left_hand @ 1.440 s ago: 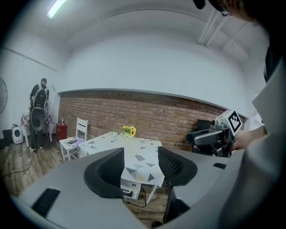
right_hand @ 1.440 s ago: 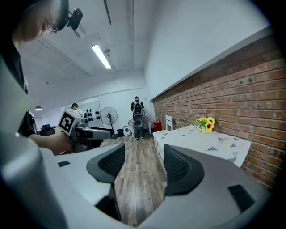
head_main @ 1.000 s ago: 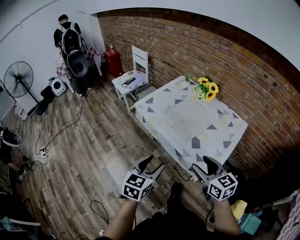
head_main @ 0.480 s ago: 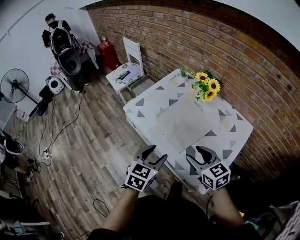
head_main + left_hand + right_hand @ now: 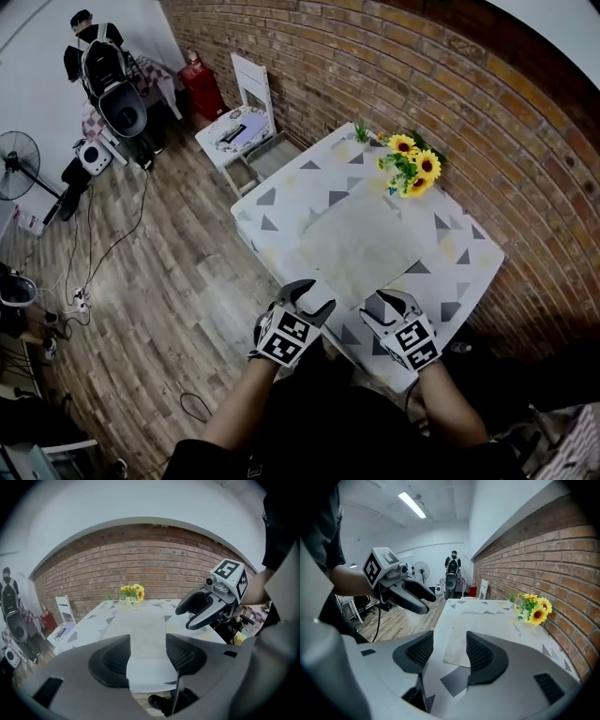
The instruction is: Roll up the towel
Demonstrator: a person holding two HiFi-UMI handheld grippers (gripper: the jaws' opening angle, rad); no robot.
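Observation:
A pale grey towel (image 5: 361,244) lies flat and unrolled on the table (image 5: 272,211), which wears a white cloth with grey triangles. My left gripper (image 5: 309,298) hovers at the table's near edge, just short of the towel's near left corner, open with nothing between its jaws. My right gripper (image 5: 389,302) hovers beside it over the near edge, open too; its jaws have just been closing a little, with nothing between them. In the left gripper view the towel (image 5: 147,630) shows beyond the left gripper (image 5: 147,656). The right gripper view shows the towel (image 5: 457,644) beyond the right gripper (image 5: 450,653).
A vase of sunflowers (image 5: 408,173) stands at the table's far side by the brick wall (image 5: 487,122). A white chair (image 5: 246,122) is beyond the table's left end. A person (image 5: 94,66), a fan (image 5: 19,164) and floor cables (image 5: 84,281) are far left.
Both grippers have moved forward and down, from over the floor to the table's near edge. The table and towel now sit closer in the head view.

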